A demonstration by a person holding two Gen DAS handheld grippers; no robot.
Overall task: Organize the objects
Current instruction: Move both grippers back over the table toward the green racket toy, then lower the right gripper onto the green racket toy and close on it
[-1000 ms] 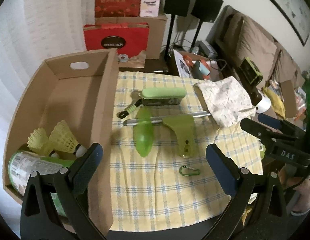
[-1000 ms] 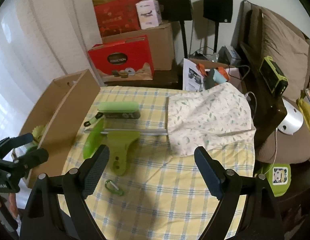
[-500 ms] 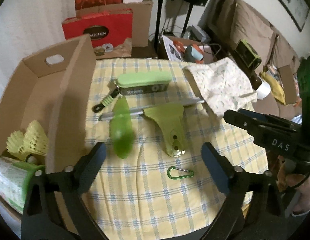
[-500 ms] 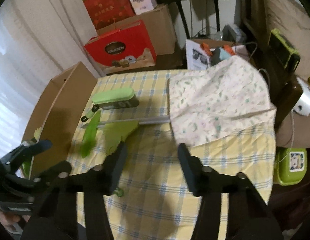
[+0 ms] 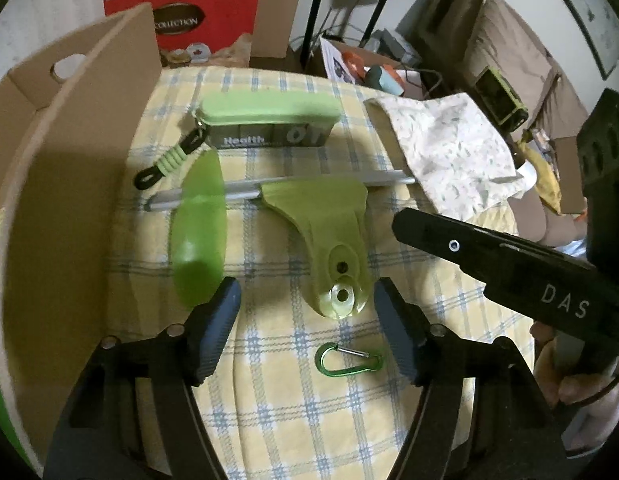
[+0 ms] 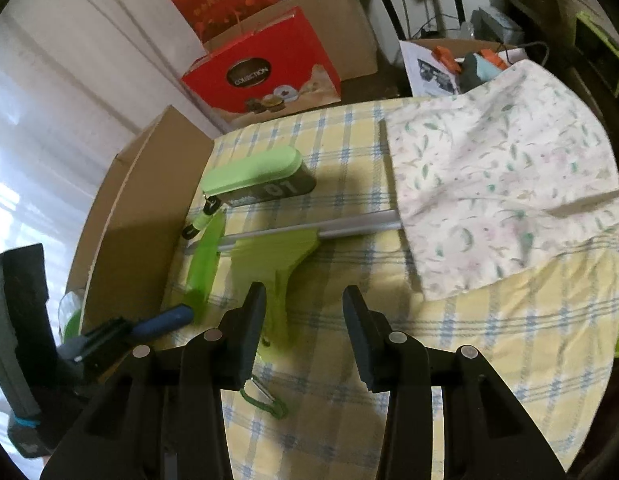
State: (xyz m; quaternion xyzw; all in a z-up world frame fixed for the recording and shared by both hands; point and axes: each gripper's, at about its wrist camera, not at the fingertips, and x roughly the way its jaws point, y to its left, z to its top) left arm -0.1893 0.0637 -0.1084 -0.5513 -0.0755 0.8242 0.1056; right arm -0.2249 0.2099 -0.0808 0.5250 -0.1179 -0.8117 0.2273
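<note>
Yellow checked cloth covers the table, and its near half lies mostly bare, with a small green carabiner the only thing on that open stretch. Along the table's left edge stands a cardboard box whose tall side wall closes that side off. Toward the far edge sits a green-lidded case with a looped strap, and in front of it a green squeegee lies flat, its grey blade bar running crosswise and its handle pointing toward the near edge. A translucent green shoehorn lies just beside it, close to the box wall. A floral cloth bag spreads over the far right corner, covering the right end of the blade bar.

The left gripper hangs over the squeegee's handle end; its jaws are closing, with the handle tip between them and the pads not yet on it. The right gripper is closing too, nothing pressed between its jaws, and the squeegee handle runs under its left finger.

Only the left wrist view shows the carabiner whole, along with the hole in the handle tip. The right wrist view alone shows the bag's full spread and the bare cloth along the right edge.
</note>
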